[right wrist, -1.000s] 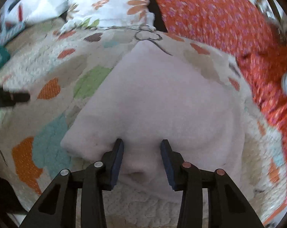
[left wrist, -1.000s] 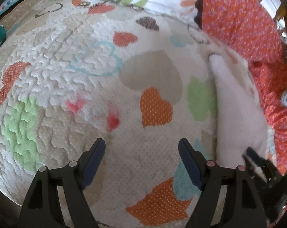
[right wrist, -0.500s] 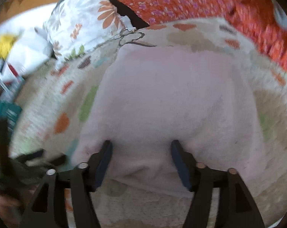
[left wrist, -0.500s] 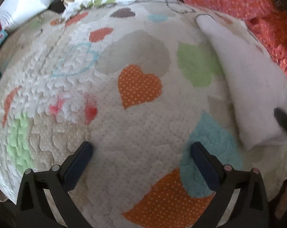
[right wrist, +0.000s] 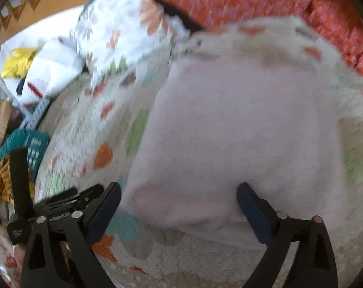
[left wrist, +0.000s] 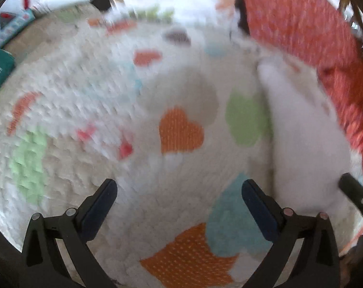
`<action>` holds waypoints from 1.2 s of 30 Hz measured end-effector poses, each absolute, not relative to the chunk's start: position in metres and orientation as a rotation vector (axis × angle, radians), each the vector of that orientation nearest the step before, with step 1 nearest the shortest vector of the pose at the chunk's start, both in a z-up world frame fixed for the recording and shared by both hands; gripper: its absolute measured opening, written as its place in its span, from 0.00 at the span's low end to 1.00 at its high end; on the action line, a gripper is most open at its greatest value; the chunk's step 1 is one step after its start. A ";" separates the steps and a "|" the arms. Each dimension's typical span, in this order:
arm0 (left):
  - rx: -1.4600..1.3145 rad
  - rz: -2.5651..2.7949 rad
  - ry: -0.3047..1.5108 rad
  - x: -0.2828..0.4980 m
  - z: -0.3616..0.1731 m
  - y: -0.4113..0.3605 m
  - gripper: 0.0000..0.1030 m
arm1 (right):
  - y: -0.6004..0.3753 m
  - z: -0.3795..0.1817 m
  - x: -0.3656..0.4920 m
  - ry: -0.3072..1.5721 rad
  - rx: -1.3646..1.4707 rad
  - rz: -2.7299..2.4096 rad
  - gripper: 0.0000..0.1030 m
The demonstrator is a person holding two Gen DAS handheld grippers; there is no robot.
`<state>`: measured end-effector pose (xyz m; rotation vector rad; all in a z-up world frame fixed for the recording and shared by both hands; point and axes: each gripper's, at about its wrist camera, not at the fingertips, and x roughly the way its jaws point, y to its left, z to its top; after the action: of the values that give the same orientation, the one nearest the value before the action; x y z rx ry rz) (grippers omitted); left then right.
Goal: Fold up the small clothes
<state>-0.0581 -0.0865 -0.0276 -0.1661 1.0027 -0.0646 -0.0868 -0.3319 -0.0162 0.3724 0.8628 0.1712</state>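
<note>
We hold both grippers with fingers spread wide and empty, the right gripper [right wrist: 179, 206] over the near edge of the folded white cloth [right wrist: 241, 139] on the heart-patterned quilt [left wrist: 109, 110], the left gripper [left wrist: 179, 201] beside it; the fold looks finished, so next we likely reach for another garment.

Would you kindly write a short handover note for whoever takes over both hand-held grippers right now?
Left hand-held gripper: open, empty, over the heart-print quilt, beside the white cloth.
Right hand-held gripper: open, holding nothing, jaws spread at the cloth's near edge.
The white cloth lies flat on the quilt as a neat rectangle, apparently already folded.
Left to do: judging by its shape, possibly one more fold, or set it aside; blur hides the layers.
</note>
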 end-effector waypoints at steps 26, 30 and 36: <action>0.149 -0.004 0.705 -0.094 0.022 -0.127 1.00 | -0.368 0.056 -0.082 0.712 0.011 -0.051 0.93; 0.176 -0.042 0.716 -0.074 0.023 -0.145 1.00 | -0.390 0.038 -0.072 0.752 0.086 -0.052 0.93; 0.209 -0.093 0.740 -0.049 0.016 -0.173 1.00 | -0.423 0.033 -0.058 0.800 0.227 -0.060 0.92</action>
<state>-0.0495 -0.1726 0.0158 0.2089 0.7398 -0.0927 -0.0582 -0.4228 0.0330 0.2271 0.8001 -0.0595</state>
